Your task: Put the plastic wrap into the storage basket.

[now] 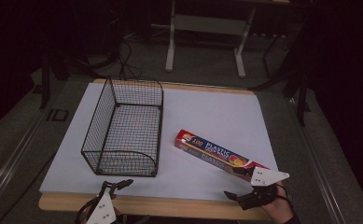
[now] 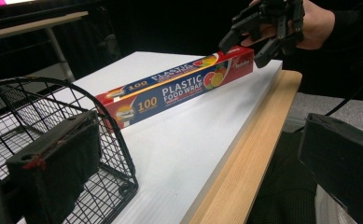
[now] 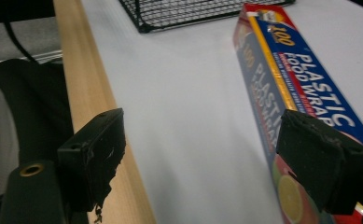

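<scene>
Evidently lining up a grasp, the right gripper [image 1: 244, 186] hangs open at the food wrap box's [image 1: 216, 153] near end; the left gripper [image 1: 116, 185], also open, waits before the wire basket [image 1: 123, 128].

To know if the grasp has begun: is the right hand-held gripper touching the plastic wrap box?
Cannot tell. In the right gripper view, one pad overlaps the plastic wrap box, the other stands far off; no view shows contact or a gap plainly.
</scene>
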Action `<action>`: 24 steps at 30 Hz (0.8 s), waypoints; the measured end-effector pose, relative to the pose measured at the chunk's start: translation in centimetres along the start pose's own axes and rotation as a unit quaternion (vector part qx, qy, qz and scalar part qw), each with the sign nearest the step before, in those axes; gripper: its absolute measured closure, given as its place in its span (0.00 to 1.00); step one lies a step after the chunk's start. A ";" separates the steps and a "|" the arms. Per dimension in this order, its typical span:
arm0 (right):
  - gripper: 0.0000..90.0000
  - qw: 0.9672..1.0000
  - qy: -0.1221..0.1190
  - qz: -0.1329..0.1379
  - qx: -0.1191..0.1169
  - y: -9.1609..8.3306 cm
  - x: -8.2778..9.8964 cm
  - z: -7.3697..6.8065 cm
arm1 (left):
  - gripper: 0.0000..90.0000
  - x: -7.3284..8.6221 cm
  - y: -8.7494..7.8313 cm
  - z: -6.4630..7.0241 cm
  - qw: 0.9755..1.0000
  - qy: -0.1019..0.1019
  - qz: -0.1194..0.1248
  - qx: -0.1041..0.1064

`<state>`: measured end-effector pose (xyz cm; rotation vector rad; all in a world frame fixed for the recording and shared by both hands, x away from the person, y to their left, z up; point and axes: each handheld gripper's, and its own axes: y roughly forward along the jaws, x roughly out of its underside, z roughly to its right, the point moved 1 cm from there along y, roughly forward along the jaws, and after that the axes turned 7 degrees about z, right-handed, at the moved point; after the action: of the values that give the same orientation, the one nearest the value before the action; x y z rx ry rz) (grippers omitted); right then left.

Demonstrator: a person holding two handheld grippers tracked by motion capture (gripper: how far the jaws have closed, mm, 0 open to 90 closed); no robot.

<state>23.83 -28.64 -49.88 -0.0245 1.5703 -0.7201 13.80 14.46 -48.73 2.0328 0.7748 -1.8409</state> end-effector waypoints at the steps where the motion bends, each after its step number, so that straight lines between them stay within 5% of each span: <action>1: 0.17 1.000 0.000 -0.002 -0.004 0.1 0.0 0.0 | 0.00 0.0 0.0 0.0 1.000 0.000 0.000 0.000; 12: 0.15 1.000 0.004 0.004 0.009 -0.3 -0.5 0.3 | 0.00 0.0 0.0 0.0 1.000 0.000 0.000 -0.002; 24: 0.13 0.999 -0.005 -0.027 0.040 -0.9 -1.0 2.0 | 0.00 0.0 0.0 0.0 1.000 0.001 0.000 -0.003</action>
<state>25.39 -29.78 -48.44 -0.0107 1.5349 -0.8233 13.82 14.43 -48.74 2.0313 0.7804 -1.8340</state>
